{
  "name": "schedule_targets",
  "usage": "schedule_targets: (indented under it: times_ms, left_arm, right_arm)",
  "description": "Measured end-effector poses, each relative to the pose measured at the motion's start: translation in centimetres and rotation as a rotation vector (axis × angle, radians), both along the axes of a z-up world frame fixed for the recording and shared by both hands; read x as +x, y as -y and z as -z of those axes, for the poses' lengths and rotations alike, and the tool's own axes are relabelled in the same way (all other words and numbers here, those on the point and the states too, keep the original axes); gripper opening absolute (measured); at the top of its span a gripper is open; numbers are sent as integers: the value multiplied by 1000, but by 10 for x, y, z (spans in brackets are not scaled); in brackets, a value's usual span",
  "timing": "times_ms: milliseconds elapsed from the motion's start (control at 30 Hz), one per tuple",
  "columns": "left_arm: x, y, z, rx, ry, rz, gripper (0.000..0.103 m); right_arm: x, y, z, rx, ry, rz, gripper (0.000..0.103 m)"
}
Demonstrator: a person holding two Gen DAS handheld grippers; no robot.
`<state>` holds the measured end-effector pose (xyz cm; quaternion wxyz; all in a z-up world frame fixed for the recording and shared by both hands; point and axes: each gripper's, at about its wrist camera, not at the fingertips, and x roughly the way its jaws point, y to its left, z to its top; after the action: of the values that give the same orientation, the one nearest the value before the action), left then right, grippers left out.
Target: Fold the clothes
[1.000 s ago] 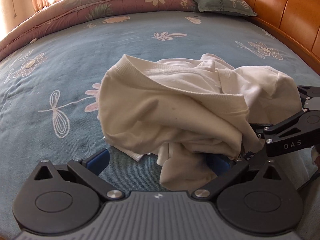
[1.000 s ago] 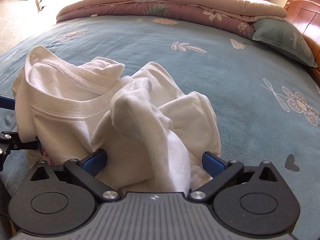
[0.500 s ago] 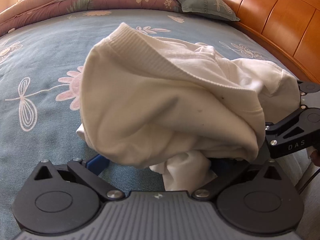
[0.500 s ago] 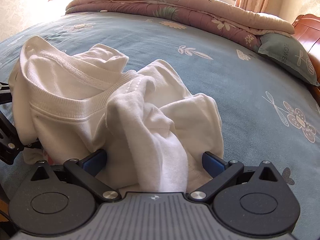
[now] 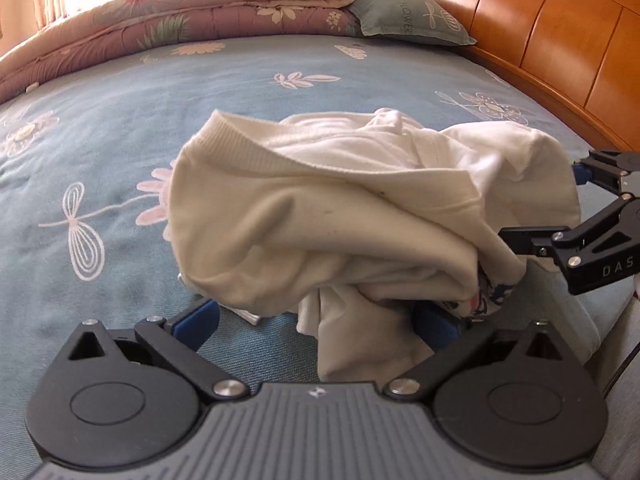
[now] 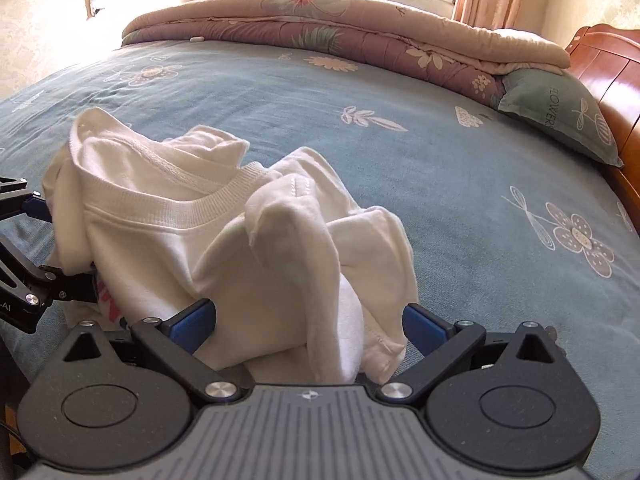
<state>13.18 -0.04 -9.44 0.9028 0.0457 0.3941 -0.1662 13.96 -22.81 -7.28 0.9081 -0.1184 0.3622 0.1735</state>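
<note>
A crumpled white cotton sweatshirt with a ribbed collar [image 5: 340, 216] sits bunched on the blue flower-printed bed sheet [image 5: 120, 140], right ahead of both tools. The left tool [image 5: 316, 320] has its blue-padded fingers spread wide, cloth draped down between them, not pinched. The right tool [image 6: 308, 320] is the same story: fingers wide apart, a thick roll of fabric lying in the gap, nothing clamped. Each tool flanks the heap from its own side, which looks like a search for an edge to spread the garment flat before any fold. A patch of red and blue print peeks out at the underside, unreadable. Beyond the tools, a grey-green pillow [image 6: 560, 116] reads "FLOWERS", tucked under a folded pink floral quilt [image 6: 340, 36] beside the orange wooden headboard [image 5: 560, 32]. The right tool's arm carries "DAS".
</note>
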Motion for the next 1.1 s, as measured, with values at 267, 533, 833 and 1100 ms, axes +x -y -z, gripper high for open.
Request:
schedule_targets:
  times_ms: [267,533,833,1100]
  left_arm:
    - [-19,-8,-24,23,62,24,101]
    - [-30,-11,-33,21,80,33,100]
    - [-26,-16,-35,-14,89,32,101]
    - [-10,-19,-33,-46,82,-8,101]
  right_arm:
    - [-12,9,-31,-5,37,-79,69]
    - [1,-7,-20,-112,-21,-125,9]
    - [22,28,-40,-170,67,10,9]
    - [54,65,-47,-209,74,110,10]
